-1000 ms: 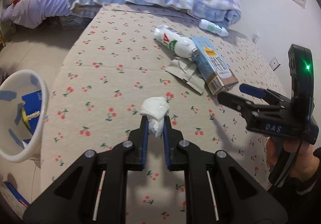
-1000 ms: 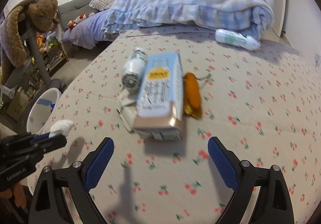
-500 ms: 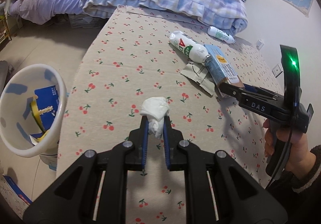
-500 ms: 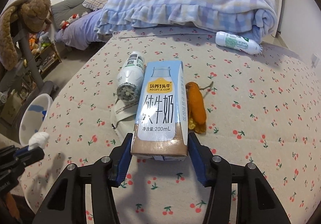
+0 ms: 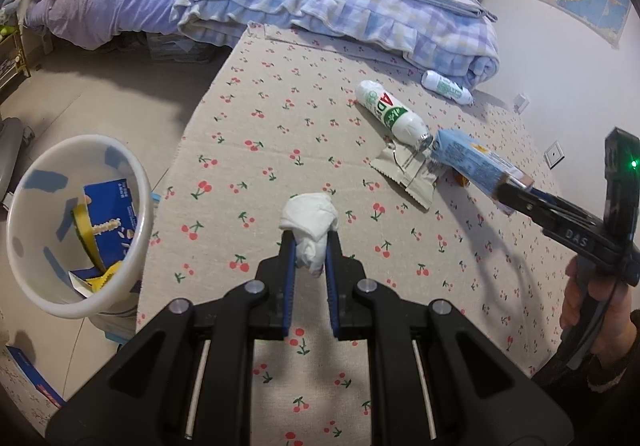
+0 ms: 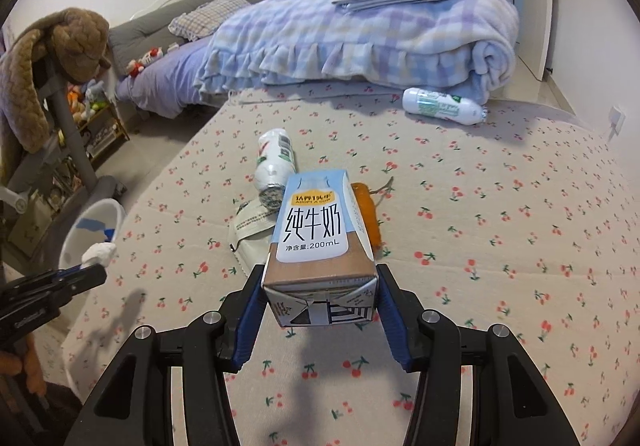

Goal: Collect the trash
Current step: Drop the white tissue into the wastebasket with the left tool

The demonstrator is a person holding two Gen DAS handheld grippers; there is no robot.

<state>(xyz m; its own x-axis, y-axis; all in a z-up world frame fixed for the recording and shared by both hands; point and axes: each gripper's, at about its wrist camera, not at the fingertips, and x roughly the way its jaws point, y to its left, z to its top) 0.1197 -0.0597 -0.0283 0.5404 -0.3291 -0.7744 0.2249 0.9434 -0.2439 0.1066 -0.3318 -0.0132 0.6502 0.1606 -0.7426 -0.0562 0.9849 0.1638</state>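
We find the left gripper (image 5: 310, 258) with its fingers (image 5: 289, 266) clamped on a crumpled white tissue (image 5: 310, 220), held above the near part of the cherry-print bed (image 5: 280, 118), toward its left edge. We find the right gripper (image 6: 320, 310) with its fingers (image 6: 250, 316) pressed against both sides of a blue and brown milk carton (image 6: 320, 242); its jaws closed in on the carton during the last second, and the near end of the carton appears raised off the cover, though we cannot tell whether the far end is clear of it. In the left wrist view the same carton (image 5: 472, 166) sits near the right edge of the bed, its end in the right gripper (image 5: 510, 192), with a person's hand (image 5: 596, 306) on the handle. Just left of the carton we record a flattened grey wrapper (image 5: 408, 174) lying on the cover, and a white bottle with green print (image 5: 390, 114) on its side, its mouth over the wrapper. An orange item (image 6: 370, 214) lies just right of the carton; what it is we cannot tell. A second white bottle (image 6: 440, 106) lies on its side toward the far right corner, just beside a folded plaid blanket (image 6: 360, 34). A white bin (image 5: 80, 222) stands on the floor off the left edge of the bed, holding a blue box (image 5: 110, 214) and yellow scraps (image 5: 86, 230).
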